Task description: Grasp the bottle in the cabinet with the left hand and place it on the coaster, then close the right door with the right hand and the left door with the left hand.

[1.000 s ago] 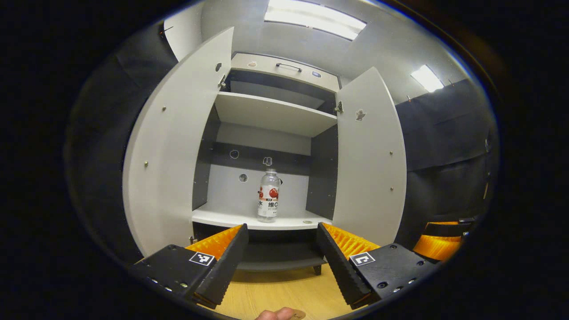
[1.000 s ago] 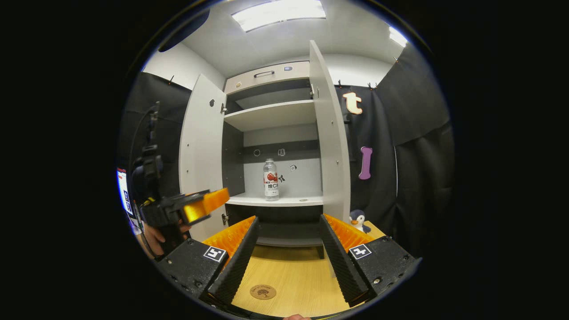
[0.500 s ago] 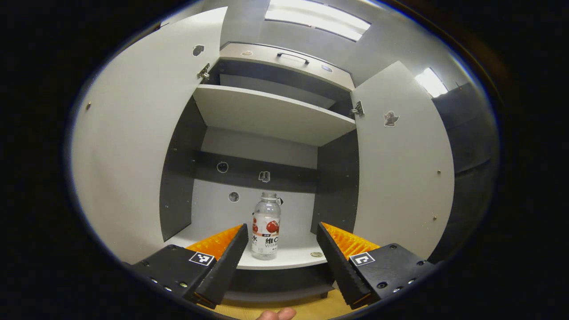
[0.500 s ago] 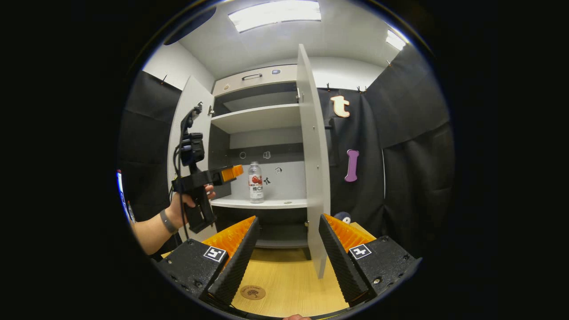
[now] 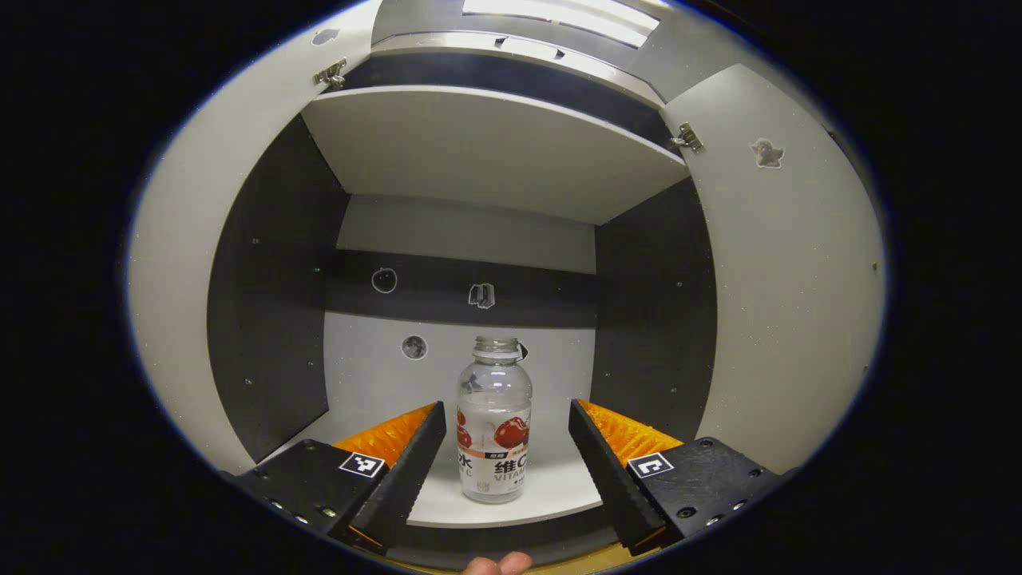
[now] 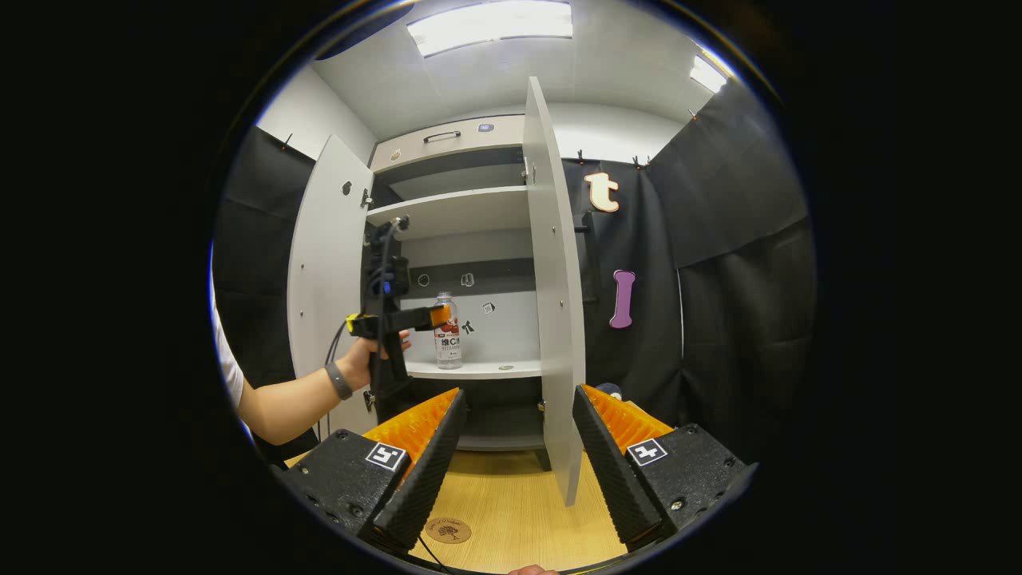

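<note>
The clear plastic bottle with a red-and-white printed label (image 5: 493,431) was seen upright on the pale lower shelf of the grey two-door cabinet (image 5: 551,495), near the shelf's front edge and framed between the fingers of the left gripper (image 5: 503,459). The jaws of that gripper were spread wide, with clear space on either side of the bottle — no contact was shown. In the right gripper view the same left gripper (image 6: 435,317) was seen held by a hand (image 6: 375,351) at label height, just beside the bottle (image 6: 448,335). The right gripper (image 6: 515,447) was held low over the light wooden tabletop (image 6: 519,519), its jaws likewise apart and empty. The small round brown coaster (image 6: 448,529) lay on the tabletop, well apart from the cabinet. Both the left door (image 6: 323,279) and the right door (image 6: 555,287) stood open.

The step in hand was judged to be the approach to the grasp. It would be done well if the fingers were carried level to the labelled mid-body, the bottle centred between them, and the jaws closed evenly — an off-centre closure could tip the bottle.
</note>
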`<state>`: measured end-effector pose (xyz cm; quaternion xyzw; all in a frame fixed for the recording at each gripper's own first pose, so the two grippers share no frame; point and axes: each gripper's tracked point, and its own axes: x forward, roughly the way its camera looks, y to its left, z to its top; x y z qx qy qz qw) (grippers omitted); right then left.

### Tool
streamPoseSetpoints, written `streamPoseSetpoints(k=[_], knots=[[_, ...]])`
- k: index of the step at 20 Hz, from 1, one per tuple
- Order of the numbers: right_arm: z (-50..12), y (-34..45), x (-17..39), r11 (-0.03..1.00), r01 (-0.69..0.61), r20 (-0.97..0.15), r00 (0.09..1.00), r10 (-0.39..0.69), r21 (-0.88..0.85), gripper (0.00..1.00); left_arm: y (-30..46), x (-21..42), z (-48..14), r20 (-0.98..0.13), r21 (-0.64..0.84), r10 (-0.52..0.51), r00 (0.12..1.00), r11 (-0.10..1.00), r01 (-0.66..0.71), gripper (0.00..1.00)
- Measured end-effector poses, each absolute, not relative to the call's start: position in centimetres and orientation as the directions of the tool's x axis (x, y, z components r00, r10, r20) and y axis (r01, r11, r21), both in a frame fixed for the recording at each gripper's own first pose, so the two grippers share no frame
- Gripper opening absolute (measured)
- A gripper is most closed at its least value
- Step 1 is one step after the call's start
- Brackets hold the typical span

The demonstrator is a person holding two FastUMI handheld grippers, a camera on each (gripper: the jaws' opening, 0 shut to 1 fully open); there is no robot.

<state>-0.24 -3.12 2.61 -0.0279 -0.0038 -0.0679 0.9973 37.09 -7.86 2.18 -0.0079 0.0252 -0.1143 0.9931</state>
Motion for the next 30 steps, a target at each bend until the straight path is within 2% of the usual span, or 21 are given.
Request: streamPoseSetpoints(k=[9, 12, 14, 15, 17, 20, 21, 22, 23, 24, 27, 28, 30], knots=[[1.9, -4.5, 0.9, 0.983, 0.179, -0.013, 0.984, -0.180, -0.046, 0.83, -7.4, 42.1, -0.1, -0.100, -0.039, -0.207, 0.973, 0.978, 0.204, 0.94], [1.7, -4.5, 0.8, 0.982, 0.182, -0.019, 0.983, -0.183, -0.049, 0.83, -7.3, 42.6, 0.3, -0.076, -0.051, -0.214, 0.974, 0.976, 0.211, 0.94], [1.5, -4.6, 0.8, 0.982, 0.182, -0.023, 0.983, -0.184, -0.048, 0.83, -7.7, 42.3, 0.9, -0.063, -0.057, -0.224, 0.972, 0.974, 0.221, 0.87], [1.6, -4.6, 0.8, 0.982, 0.181, -0.023, 0.983, -0.182, -0.045, 0.83, -7.5, 42.2, 0.8, -0.067, -0.059, -0.227, 0.972, 0.973, 0.223, 0.79], [1.6, -4.4, 0.7, 0.983, 0.178, -0.022, 0.984, -0.179, -0.043, 0.83, -7.4, 41.8, 1.1, -0.067, -0.053, -0.231, 0.971, 0.972, 0.228, 0.76], [1.7, -4.1, 0.4, 0.985, 0.165, -0.021, 0.986, -0.166, -0.046, 0.83, -6.9, 40.1, 2.3, -0.040, -0.027, -0.246, 0.968, 0.969, 0.245, 0.76], [1.8, -3.9, 0.4, 0.987, 0.156, -0.019, 0.987, -0.157, -0.047, 0.83, -7.0, 39.4, 3.0, -0.031, -0.025, -0.253, 0.967, 0.967, 0.252, 0.80], [1.9, -3.6, 0.3, 0.988, 0.148, -0.018, 0.989, -0.149, -0.048, 0.83, -7.0, 38.6, 3.4, -0.024, -0.026, -0.264, 0.964, 0.964, 0.263, 0.76], [1.9, -3.4, 0.2, 0.989, 0.138, -0.017, 0.990, -0.139, -0.050, 0.83, -6.8, 37.8, 3.9, -0.018, -0.028, -0.272, 0.962, 0.962, 0.271, 0.80], [1.9, -3.3, 0.2, 0.990, 0.128, -0.017, 0.991, -0.130, -0.053, 0.83, -6.6, 36.8, 4.3, -0.011, -0.026, -0.276, 0.961, 0.961, 0.276, 0.76], [2.2, -2.3, 0.0, 0.995, 0.089, -0.015, 0.996, -0.089, -0.041, 0.83, -6.3, 33.3, 5.3, 0.007, -0.025, -0.280, 0.960, 0.960, 0.280, 0.76], [2.2, -1.8, -0.1, 0.997, 0.071, -0.014, 0.997, -0.071, -0.031, 0.83, -6.3, 32.0, 5.2, 0.011, -0.020, -0.282, 0.959, 0.959, 0.282, 0.80], [2.4, -1.2, -0.2, 0.999, 0.040, -0.008, 0.999, -0.040, -0.021, 0.83, -6.5, 29.3, 4.9, 0.005, -0.009, -0.293, 0.956, 0.956, 0.293, 0.76]])
